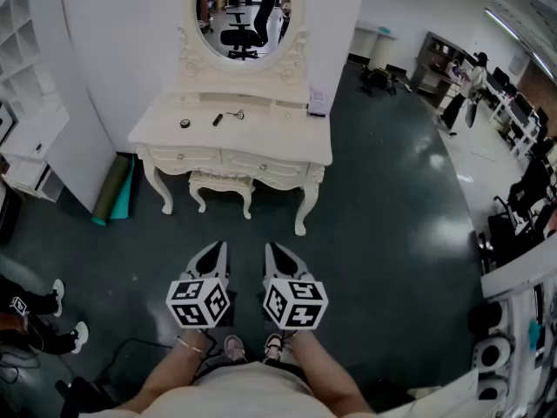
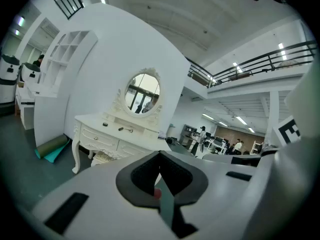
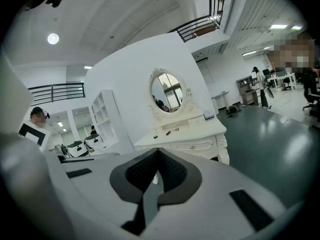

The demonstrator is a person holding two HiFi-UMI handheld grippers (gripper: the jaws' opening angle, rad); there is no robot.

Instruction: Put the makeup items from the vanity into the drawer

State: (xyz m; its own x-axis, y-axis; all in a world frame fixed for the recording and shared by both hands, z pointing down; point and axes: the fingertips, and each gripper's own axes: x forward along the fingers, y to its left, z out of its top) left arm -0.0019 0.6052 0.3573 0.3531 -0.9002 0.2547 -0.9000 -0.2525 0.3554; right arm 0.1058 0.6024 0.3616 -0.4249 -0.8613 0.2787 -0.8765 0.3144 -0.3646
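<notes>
- Well back from the cream-white carved bench with curved legs (image 1: 287,142), a person stands on the dark grey-green floor (image 1: 392,233) and holds both grippers low in front of the body.
- The left gripper (image 1: 219,249) has its black jaws pressed together tip to tip and pinches nothing. It points toward the bench, slightly downward.
- The right gripper (image 1: 271,249) is likewise pressed together and empty. It sits just beside the left one, and the two do not touch.
- The makeup items lie on the benchtop in front of the oval white-framed mirror (image 1: 242,16), well apart from both grippers.
- A small round black pot (image 1: 184,123) sits toward the left, with a short black tube (image 1: 218,119) near it on the right.
- A thin black looped piece (image 1: 236,114) lies just beyond the tube. It is too small to tell what it is.
- None of the three items touches another.
- The two drawer fronts with small knobs (image 1: 182,156) along the bench's front edge are closed.
- A cream carved stool (image 1: 222,183) is tucked between the bench legs.
- A rolled green mat (image 1: 113,190) lies on the floor to the bench's left, by the white wall.
</notes>
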